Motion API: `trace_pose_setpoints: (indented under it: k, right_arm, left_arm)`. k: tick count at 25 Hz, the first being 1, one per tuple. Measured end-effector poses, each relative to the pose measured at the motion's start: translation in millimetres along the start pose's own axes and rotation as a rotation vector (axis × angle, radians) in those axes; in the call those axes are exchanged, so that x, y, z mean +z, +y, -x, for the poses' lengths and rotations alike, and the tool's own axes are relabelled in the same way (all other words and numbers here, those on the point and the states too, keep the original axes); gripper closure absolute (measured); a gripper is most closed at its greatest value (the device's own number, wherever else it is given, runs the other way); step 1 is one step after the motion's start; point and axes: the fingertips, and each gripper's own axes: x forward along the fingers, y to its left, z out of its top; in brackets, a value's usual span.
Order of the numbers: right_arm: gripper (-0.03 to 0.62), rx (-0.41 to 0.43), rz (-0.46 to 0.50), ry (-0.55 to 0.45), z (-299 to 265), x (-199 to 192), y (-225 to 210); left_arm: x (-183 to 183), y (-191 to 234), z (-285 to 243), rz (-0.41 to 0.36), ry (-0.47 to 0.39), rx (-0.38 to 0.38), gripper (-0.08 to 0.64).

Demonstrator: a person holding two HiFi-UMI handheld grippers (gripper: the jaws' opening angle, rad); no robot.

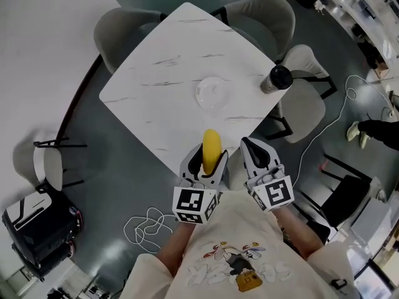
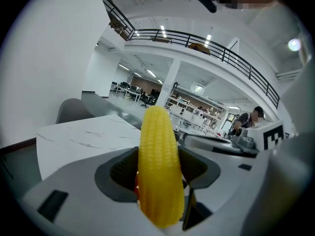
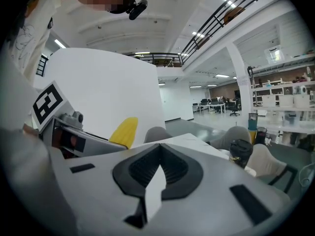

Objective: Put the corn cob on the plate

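Observation:
A yellow corn cob (image 1: 211, 149) stands upright in my left gripper (image 1: 206, 162), whose jaws are shut on it, just over the near corner of the white marble table (image 1: 168, 73). The left gripper view shows the corn cob (image 2: 158, 168) pinched between the dark pads, tip up. A clear glass plate (image 1: 213, 93) lies on the table beyond the corn. My right gripper (image 1: 255, 152) is held beside the left one, jaws shut with nothing in them. From the right gripper view, the right gripper (image 3: 158, 173) shows its pads closed together and the corn cob (image 3: 124, 131) at left.
A dark lidded cup (image 1: 276, 78) stands at the table's right corner. Grey chairs (image 1: 265, 14) ring the table, and another chair (image 1: 305, 98) is at right. A white cable (image 1: 146, 224) lies on the floor by my feet. A black cart (image 1: 38, 226) is at lower left.

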Motion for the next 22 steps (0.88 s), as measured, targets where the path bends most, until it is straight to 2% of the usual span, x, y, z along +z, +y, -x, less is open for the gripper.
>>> trace_pose_setpoints:
  k: [4,10,17,22]
  right_arm:
    - [0.588,0.011,-0.019,0.012,-16,-7,-16]
    - [0.588,0.037,-0.010,0.054,-51,-23,-42]
    - [0.588,0.046,-0.004,0.126,-83,-69,-65]
    - [0.588,0.105,-0.020,0.157,-102,-90,-71]
  left_arm:
    - [-3,10,-22,-0.017,0.041,0.012,0.310]
    - [-5,43,-69,-0.014,0.087,0.078,0.310]
    - [-17,82,-125,-0.009,0.139,0.135,0.310]
    - [-29,98,-160,-0.029,0.185,0.156,0.310]
